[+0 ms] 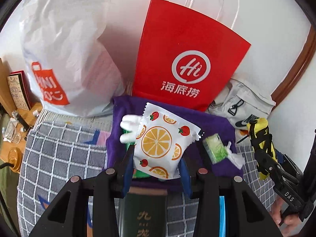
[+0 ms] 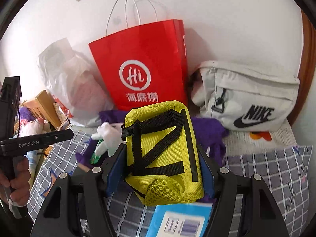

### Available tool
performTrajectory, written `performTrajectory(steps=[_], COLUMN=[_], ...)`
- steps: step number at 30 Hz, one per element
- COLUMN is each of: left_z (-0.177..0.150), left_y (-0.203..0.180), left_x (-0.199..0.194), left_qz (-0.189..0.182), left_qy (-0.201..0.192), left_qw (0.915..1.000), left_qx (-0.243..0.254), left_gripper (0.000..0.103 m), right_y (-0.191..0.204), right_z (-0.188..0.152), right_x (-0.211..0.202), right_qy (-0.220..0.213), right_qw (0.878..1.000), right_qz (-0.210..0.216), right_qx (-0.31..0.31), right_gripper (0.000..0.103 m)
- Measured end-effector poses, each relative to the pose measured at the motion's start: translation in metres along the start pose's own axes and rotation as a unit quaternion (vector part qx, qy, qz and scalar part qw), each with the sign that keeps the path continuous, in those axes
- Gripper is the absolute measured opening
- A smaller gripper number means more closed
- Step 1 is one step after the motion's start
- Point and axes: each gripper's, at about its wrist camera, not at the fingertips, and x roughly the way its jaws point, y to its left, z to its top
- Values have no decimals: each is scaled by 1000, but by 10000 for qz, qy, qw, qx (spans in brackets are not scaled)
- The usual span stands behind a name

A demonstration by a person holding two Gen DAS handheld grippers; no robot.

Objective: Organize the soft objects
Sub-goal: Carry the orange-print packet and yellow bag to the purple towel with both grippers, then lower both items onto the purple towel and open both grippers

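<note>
Both grippers loaded over the bed, soft items lifted clear for sorting.

My left gripper (image 1: 156,174) has its fingers clamped on the fruit-print packet (image 1: 161,142), held above the purple cloth (image 1: 213,122), presumably so it can travel. My right gripper (image 2: 160,167) has its fingers clamped on the yellow pouch (image 2: 164,154). At 12 o'clock the red paper bag (image 1: 187,59) stands against the wall, white plastic bag (image 1: 65,59) at 10, grey sling bag (image 2: 246,96) at 2. Open checked bedding (image 1: 59,158) at 8 leaves room; the back edge is crowded.
</note>
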Motion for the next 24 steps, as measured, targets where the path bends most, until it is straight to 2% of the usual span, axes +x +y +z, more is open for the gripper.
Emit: performTrajectory(steps=[8,15,18,24], left_z=[23,30,28,26], left_y=[-9,-12,-10,-10], left_x=[28,71,88,106], left_qz=[-110,-178,-142,-161], left_qy=[21,228,454,606], left_qw=[9999,9996,9988,9980], left_qx=[-70,-59,-82,-34], left_gripper=[39,39,40,40], right_y=[-11,-21,-23,-27], right_z=[21,7,1,-11], right_x=[26,80,94,119], right_qy=[-70,586,782,1286], right_qw=[9999,9977,9959,9903], right_qz=[104,334,452,535], right_qx=[29,42,27,-17], right_gripper=[67,67,67,67])
